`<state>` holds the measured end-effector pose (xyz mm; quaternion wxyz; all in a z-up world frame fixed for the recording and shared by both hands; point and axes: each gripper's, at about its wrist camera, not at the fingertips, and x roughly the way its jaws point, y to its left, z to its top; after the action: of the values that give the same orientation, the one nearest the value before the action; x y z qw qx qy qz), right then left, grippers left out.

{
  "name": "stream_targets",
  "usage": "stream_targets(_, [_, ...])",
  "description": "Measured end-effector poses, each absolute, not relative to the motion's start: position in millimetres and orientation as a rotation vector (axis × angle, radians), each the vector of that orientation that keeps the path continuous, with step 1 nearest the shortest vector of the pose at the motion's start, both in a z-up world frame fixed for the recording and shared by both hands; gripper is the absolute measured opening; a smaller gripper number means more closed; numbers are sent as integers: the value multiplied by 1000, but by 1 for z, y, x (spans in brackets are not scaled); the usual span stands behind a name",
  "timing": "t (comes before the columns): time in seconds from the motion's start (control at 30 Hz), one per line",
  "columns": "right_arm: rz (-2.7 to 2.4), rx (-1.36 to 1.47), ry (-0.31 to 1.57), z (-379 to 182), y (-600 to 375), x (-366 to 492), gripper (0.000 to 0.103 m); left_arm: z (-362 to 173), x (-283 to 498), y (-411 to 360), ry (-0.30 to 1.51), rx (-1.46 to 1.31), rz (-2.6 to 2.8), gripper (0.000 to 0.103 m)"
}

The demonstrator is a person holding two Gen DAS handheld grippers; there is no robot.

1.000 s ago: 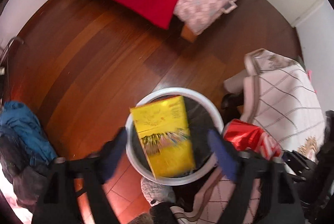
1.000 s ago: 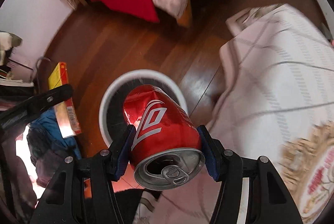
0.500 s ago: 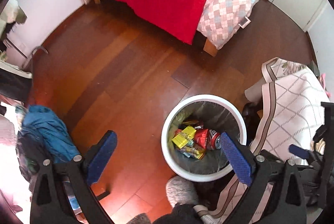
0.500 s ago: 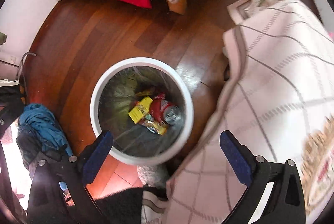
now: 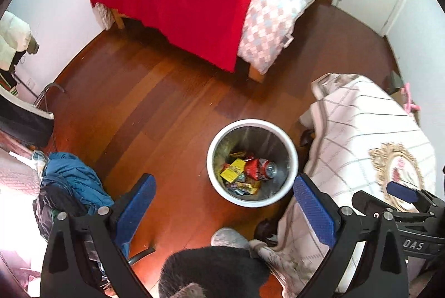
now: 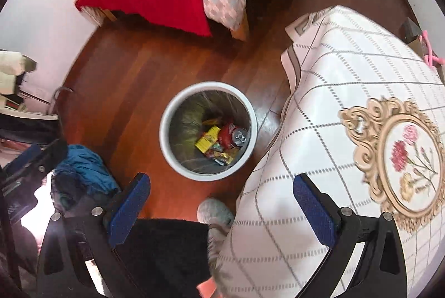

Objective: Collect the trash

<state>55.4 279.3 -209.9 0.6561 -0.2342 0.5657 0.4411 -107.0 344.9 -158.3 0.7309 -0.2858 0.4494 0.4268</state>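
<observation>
Left wrist view shows a wooden floor with a bed at the far wall and a table under a checked cloth on the right. A white bin stands on the floor just beside the table.

A second ago the left gripper was letting go of a yellow box over the bin and the right gripper clamped a red can. Both items now lie at the bottom of the bin, touching, among other wrappers.

Both grippers now hang above the bin with jaws spread wide and nothing between them.

Judgement: this drop is complete. No further trash is visible on the floor or the cloth, so collection is probably near its end.
</observation>
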Motion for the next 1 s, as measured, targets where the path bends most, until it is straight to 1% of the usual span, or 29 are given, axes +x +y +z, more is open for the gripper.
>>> stream_targets(0.27, [1128, -443, 1168, -108, 225, 26, 103, -81, -129, 304, 874, -602, 857, 101])
stream_targets(0.5, [1221, -397, 1097, -34, 184, 7, 103, -35, -148, 274, 798, -607, 778, 101])
stream_targets(0.77, [1305, -373, 1060, 19, 153, -13, 103, 0, -164, 249, 751, -602, 719, 101])
stream_targets(1.0, [1334, -361, 1044, 42, 141, -23, 103, 14, -173, 238, 720, -598, 711, 101])
